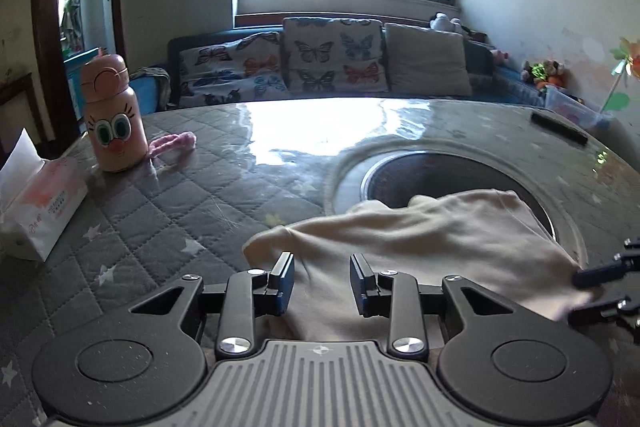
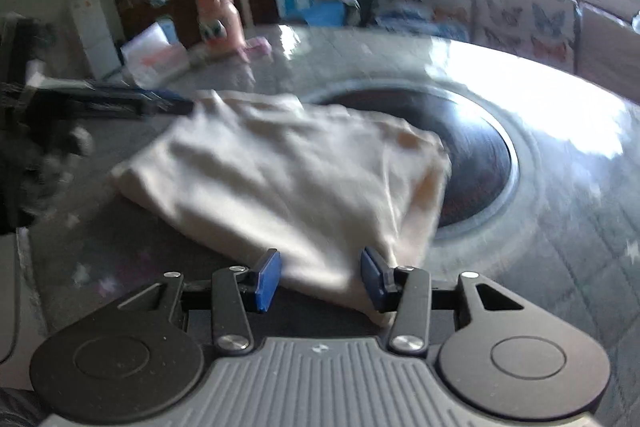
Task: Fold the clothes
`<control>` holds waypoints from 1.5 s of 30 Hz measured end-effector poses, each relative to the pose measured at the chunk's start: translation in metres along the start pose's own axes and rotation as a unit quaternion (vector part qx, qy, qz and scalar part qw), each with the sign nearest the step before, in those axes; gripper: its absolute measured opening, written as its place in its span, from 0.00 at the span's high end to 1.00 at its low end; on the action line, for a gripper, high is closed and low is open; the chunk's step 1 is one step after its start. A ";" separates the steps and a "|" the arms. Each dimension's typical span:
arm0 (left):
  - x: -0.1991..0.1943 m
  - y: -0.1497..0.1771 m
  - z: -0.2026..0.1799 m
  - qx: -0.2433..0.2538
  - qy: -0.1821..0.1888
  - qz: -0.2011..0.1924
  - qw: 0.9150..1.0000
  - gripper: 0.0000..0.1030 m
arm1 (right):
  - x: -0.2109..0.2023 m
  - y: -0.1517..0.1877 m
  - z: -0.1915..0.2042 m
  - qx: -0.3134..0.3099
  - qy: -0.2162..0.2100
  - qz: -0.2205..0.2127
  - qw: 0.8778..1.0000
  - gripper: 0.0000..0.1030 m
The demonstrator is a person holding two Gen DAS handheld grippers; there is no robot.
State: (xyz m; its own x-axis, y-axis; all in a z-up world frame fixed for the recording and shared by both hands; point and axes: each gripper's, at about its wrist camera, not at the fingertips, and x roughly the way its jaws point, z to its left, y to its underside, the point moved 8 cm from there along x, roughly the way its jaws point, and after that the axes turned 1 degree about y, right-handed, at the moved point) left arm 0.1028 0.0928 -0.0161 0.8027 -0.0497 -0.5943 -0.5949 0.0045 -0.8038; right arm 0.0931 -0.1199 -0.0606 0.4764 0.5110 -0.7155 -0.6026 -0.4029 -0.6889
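Observation:
A cream garment lies folded on the quilted grey table, partly over a dark round recess. My left gripper is open, its jaws apart over the garment's near edge. My right gripper is open too, jaws apart over the garment at its near corner. The right gripper's fingers show at the right edge of the left wrist view, at the garment's right side. The left gripper's fingers show at the garment's far left corner in the blurred right wrist view.
A pink cartoon bottle stands at the table's far left, with a pink band beside it and a tissue pack nearer. A black bar lies at the far right. A sofa with butterfly cushions is behind the table.

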 end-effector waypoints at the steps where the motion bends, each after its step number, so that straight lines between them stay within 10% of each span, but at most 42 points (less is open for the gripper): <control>1: -0.001 0.002 -0.001 0.001 0.002 0.001 1.000 0.64 | -0.002 0.001 0.000 -0.006 -0.002 -0.001 1.000 0.56; 19: 0.042 -0.005 0.018 -0.014 -0.021 0.024 0.999 0.53 | 0.055 -0.076 -0.033 0.046 -0.001 -0.050 0.998 0.56; 45: 0.019 0.010 0.039 -0.063 -0.020 0.036 0.997 0.52 | 0.053 -0.069 -0.056 0.082 0.034 -0.048 0.995 0.54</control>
State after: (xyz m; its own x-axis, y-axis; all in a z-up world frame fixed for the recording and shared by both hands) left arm 0.1136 0.1305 -0.0367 0.7569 -0.0138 -0.6534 -0.6500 -0.1198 -0.7504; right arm 0.1958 -0.1076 -0.0580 0.5752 0.4872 -0.6571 -0.6459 -0.2224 -0.7303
